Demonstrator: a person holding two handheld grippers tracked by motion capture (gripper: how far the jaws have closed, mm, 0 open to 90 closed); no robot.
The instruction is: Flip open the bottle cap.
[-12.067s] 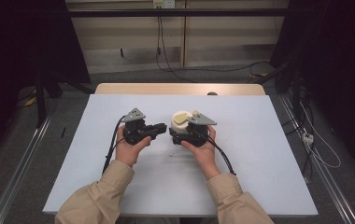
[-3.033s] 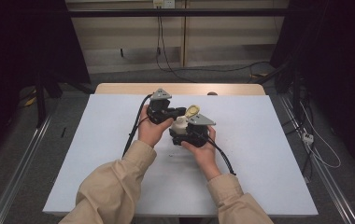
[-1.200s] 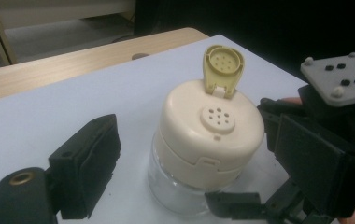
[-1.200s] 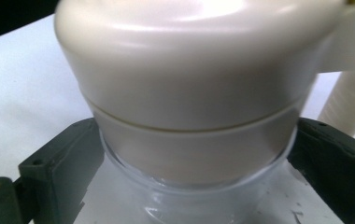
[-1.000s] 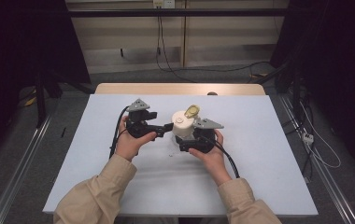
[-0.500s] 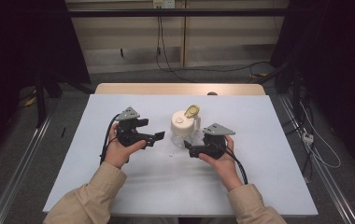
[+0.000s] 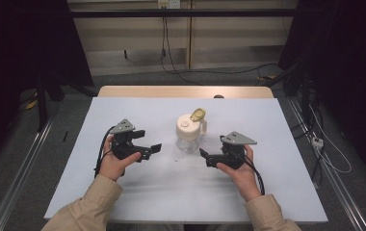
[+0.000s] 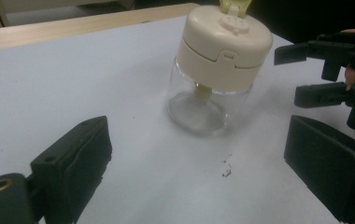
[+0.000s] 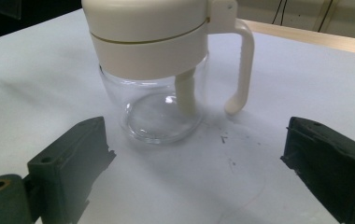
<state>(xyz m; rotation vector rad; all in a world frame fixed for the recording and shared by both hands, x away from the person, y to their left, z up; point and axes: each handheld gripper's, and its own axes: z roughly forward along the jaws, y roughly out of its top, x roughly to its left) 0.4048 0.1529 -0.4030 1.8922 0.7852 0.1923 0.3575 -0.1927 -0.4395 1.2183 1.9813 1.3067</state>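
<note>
- A clear jar (image 7: 189, 139) with a cream lid (image 8: 224, 39) stands upright near the middle of the table (image 7: 287, 192), its handle (image 9: 242, 70) on the right and the yellowish flip cap (image 7: 198, 114) raised at the far side.
- The left hand-held gripper (image 7: 153, 149) sits to the jar's left, jaws spread and empty, clear of the glass.
- The right hand-held gripper (image 7: 206, 158) mirrors it on the right, likewise released, nothing between its jaws.
- Both point inward at the jar, probably so that either can close in on it.
- A few dark specks (image 8: 226, 166) lie on the table just near of the jar.
</note>
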